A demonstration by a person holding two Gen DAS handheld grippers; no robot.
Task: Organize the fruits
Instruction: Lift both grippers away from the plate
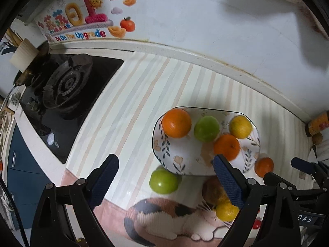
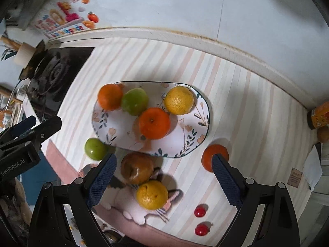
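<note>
While four fruits fill the plate (image 2: 200, 127), a brown pear (image 2: 136, 170) lies between the right gripper's (image 2: 164, 165) fingers.

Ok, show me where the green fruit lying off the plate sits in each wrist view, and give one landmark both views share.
Left wrist: the loose green fruit is at lower centre, just below the plate's near-left rim, between the open fingers.
Right wrist: the same fruit is left of centre, at the plate's lower-left rim.
Shared landmark: the gas burner, upper left.
</note>
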